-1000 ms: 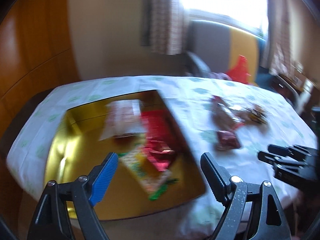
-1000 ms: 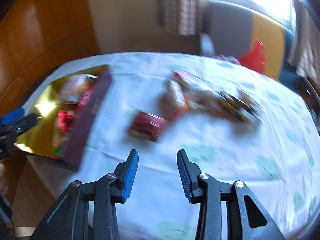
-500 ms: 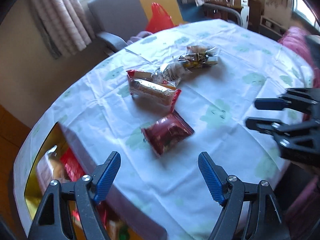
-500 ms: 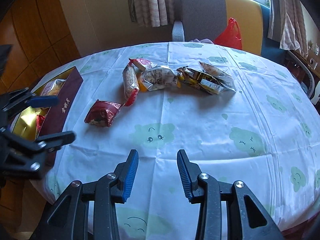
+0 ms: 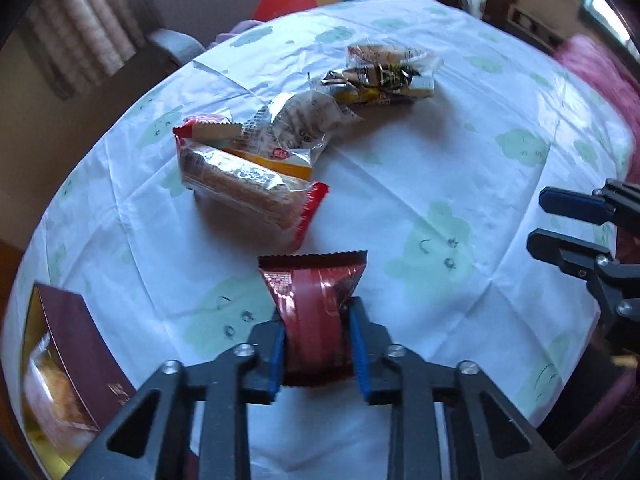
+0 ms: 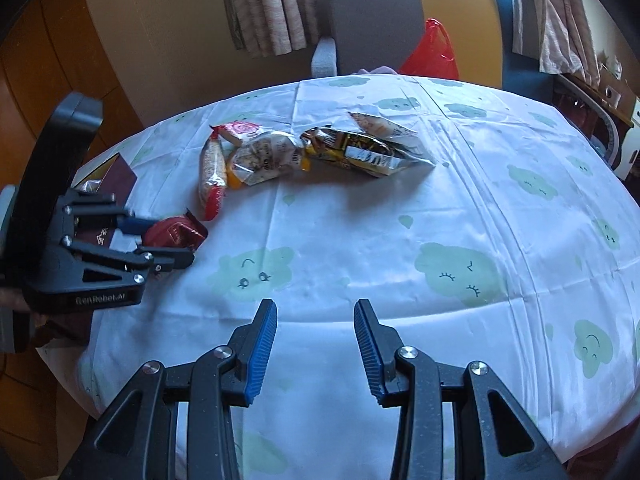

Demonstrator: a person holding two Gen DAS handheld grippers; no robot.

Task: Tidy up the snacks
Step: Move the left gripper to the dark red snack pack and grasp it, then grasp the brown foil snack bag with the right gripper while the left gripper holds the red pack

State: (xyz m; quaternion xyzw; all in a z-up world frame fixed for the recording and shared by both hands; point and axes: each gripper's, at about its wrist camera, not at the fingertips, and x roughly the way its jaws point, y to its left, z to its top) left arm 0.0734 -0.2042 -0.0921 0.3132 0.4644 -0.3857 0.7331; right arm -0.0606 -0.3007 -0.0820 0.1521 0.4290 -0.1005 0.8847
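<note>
My left gripper [image 5: 316,344] is shut on a dark red snack packet [image 5: 314,300] that rests on the white tablecloth; it also shows in the right wrist view [image 6: 176,234]. Beyond it lie a long cake packet with red ends [image 5: 244,188], a clear bun packet [image 5: 296,128] and a black-and-yellow packet [image 5: 380,80]. A maroon box with gold lining [image 5: 80,356] holding snacks stands at the left table edge. My right gripper [image 6: 316,340] is open and empty above the near table edge, and it appears at the right of the left wrist view [image 5: 560,220].
The round table [image 6: 440,220] has a cloud-print cloth. A grey and yellow chair [image 6: 384,20] with a red bag [image 6: 432,52] stands behind it. Curtains hang at the back, and wood panelling runs along the left.
My left gripper swung from the box to the table, moved up to the dark red packet and closed on it. The right gripper has stayed open in place.
</note>
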